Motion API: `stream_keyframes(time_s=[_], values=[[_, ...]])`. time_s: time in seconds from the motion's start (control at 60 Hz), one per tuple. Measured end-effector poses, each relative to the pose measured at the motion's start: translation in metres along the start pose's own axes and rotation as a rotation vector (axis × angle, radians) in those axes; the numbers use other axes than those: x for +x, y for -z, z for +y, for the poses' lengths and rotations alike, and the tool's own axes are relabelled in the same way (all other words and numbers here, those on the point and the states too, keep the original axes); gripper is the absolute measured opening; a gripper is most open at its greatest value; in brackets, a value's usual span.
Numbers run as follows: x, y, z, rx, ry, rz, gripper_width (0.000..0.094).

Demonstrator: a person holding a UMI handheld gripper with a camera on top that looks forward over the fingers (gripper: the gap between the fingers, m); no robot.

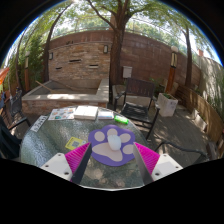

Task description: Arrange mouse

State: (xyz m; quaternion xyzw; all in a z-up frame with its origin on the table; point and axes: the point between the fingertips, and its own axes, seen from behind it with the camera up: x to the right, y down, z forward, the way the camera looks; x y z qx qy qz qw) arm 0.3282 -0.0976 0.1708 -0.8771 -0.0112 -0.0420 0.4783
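A purple paw-shaped mouse pad (112, 147) with beige toe shapes lies on the glass table (50, 150), just ahead of my fingers and reaching in between them. A small white object (116, 140), apparently the mouse, sits on the middle of the pad. My gripper (112, 162) is open, with the pink pads (77, 158) spread wide on either side of the pad's near edge. Nothing is held between the fingers.
Magazines or books (75, 113) and a white stack (101, 113) lie at the far side of the table, with a green item (121, 120) next to them. A metal chair (140, 100) stands beyond. A brick wall (90, 55) and a tree are behind.
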Motion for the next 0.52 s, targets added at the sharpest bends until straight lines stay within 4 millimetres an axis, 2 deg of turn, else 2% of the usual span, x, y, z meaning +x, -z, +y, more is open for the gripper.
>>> stream_keyframes(time_s=[0.133, 0.25, 0.4, 0.517], values=[[-0.014, 0.064, 0.014, 0.017, -0.008, 0.021, 0.0847], [-0.025, 0.101, 0.028, 0.007, -0.009, 0.024, 0.0848], [-0.029, 0.125, 0.038, 0.011, -0.023, 0.037, 0.0846], [-0.031, 0.13, 0.039, 0.011, -0.016, 0.037, 0.0846]])
